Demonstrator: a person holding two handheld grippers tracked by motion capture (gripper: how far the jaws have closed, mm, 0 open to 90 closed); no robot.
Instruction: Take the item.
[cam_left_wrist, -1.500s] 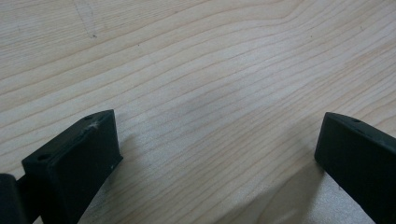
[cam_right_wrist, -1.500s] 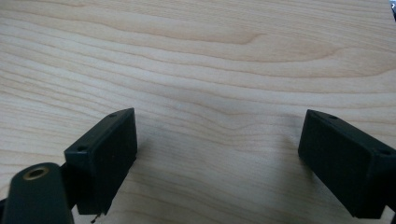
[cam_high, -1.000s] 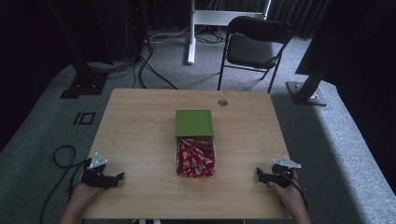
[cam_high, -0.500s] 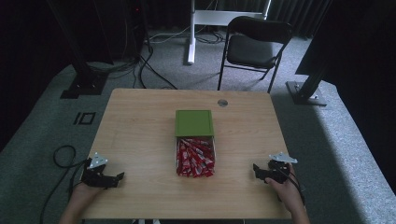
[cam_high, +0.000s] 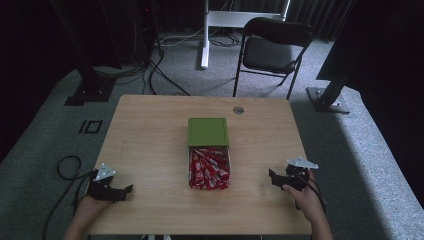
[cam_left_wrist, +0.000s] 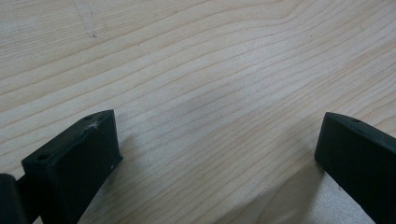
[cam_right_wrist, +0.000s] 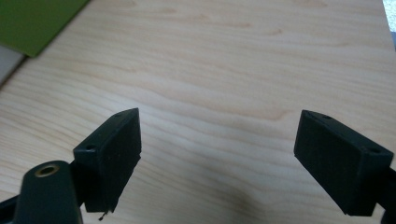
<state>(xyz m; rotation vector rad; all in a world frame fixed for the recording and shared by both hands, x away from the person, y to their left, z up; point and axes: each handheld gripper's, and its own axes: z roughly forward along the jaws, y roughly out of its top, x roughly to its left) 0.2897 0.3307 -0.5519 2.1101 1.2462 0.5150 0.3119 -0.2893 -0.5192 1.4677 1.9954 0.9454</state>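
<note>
While both tongs are held wide and empty, nothing is gripped.
Since a second ago the right tongs (cam_high: 274, 178) have been moved inward from four o'clock toward the clear box of red packets (cam_high: 208, 167) at desk (cam_high: 150, 140) centre, its green lid (cam_high: 207, 131) slid toward twelve; the left tongs (cam_high: 125, 190) are kept at eight o'clock, so a reach is judged begun.

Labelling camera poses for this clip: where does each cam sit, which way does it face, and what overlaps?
High view: above the near edge, looking forward and down at the table, lid, tray, chair; both hands and grippers show.
Left gripper view: on the left gripper, looking along spread fingers at bare wood.
Right gripper view: on the right gripper, fingers spread, facing the lid's corner.
Shared: high and right gripper views both see the lid.
</note>
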